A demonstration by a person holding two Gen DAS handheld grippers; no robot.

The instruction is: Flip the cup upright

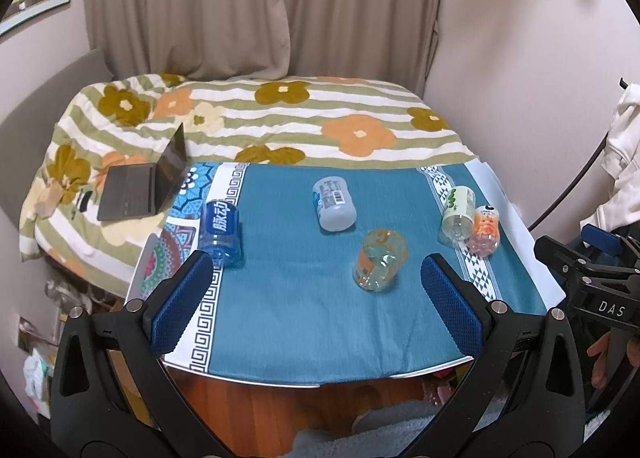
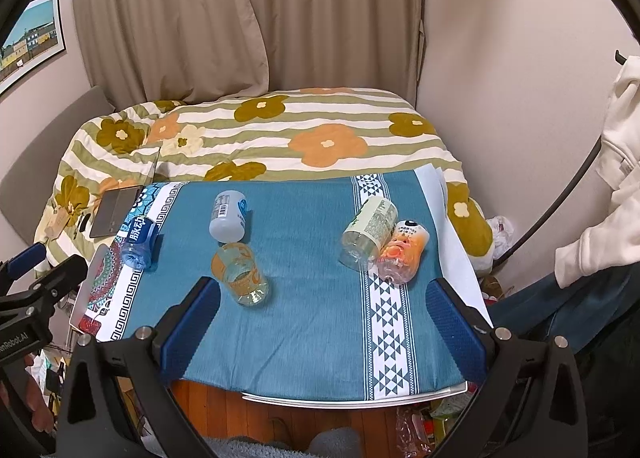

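Several cut-bottle cups lie on their sides on the blue cloth table (image 1: 288,318): a blue one (image 1: 220,232) at the left, a white one (image 1: 334,203) at the back middle, an orange-patterned clear one (image 1: 378,264) in the middle, and a green-white one (image 1: 458,211) touching an orange cartoon one (image 1: 485,230) at the right. They also show in the right wrist view: blue (image 2: 138,242), white (image 2: 228,215), orange-patterned (image 2: 240,272), green-white (image 2: 368,232), cartoon (image 2: 400,250). My left gripper (image 1: 318,270) is open and empty above the near edge. My right gripper (image 2: 324,294) is open and empty.
A floral striped quilt (image 1: 280,117) covers the bed behind the table. An open laptop (image 1: 144,185) sits on it at the left. Curtains hang behind. A white garment (image 2: 616,177) hangs at the right. Wooden floor and clutter lie below the table's near edge.
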